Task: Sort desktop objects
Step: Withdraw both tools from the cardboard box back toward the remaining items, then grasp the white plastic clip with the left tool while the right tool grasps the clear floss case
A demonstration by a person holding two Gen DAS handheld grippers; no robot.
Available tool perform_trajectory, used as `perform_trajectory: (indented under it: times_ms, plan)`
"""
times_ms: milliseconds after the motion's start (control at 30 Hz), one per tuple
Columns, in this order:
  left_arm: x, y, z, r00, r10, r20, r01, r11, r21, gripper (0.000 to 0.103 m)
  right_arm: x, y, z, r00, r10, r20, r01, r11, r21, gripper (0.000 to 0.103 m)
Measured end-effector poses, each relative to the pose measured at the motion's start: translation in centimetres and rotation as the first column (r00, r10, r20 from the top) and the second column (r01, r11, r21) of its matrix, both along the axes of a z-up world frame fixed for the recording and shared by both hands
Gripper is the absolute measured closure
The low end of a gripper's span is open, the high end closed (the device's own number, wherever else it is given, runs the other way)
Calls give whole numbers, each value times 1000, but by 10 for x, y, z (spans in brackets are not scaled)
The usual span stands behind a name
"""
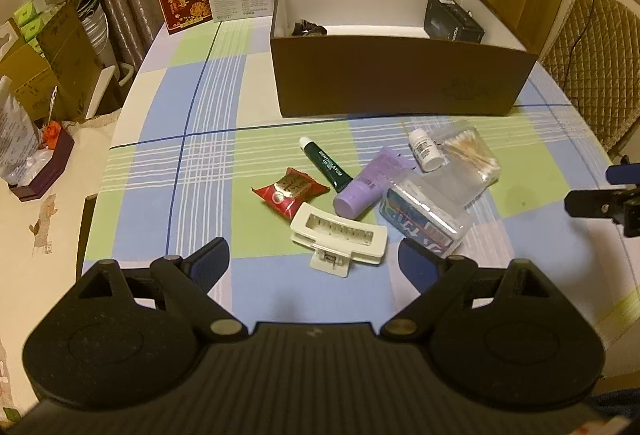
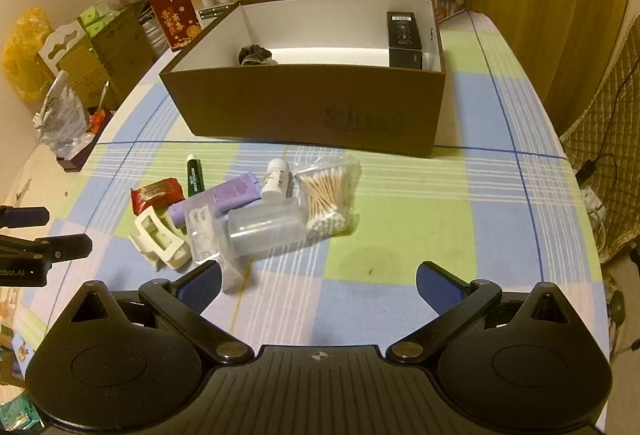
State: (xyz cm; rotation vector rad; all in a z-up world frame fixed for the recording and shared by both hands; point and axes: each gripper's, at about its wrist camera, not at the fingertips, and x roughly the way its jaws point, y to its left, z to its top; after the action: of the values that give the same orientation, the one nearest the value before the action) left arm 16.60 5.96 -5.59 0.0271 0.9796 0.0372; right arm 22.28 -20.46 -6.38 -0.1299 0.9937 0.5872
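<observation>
Hair clip (image 1: 340, 237) just ahead of empty, spread left claw (image 1: 314, 261); right claw (image 2: 320, 285) likewise spread.

cluttered items (image 2: 256, 211) before brown box (image 2: 312, 107)

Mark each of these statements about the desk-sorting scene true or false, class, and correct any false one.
1. Both the left gripper and the right gripper are open and empty. True.
2. The brown cardboard box holds nothing. False: a black rectangular box and a small dark item lie inside.
3. The clear bag of cotton swabs lies on the checked tablecloth. True.
4. The white plastic hair claw is inside the box. False: it lies on the cloth.
</observation>
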Motion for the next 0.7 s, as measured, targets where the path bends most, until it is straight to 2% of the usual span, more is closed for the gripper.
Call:
perform_trajectory:
  times_ms: [333,700]
  plan:
    - [25,6,-33,998,45,-45,-48,997,-65,14,12,1,-15,999,-42,-34,41,999,-24,2]
    - [71,1,-79,991,87,-102,-94,993,-66,14,33,-7,-30,992,-107,-73,103,993,-56,2]
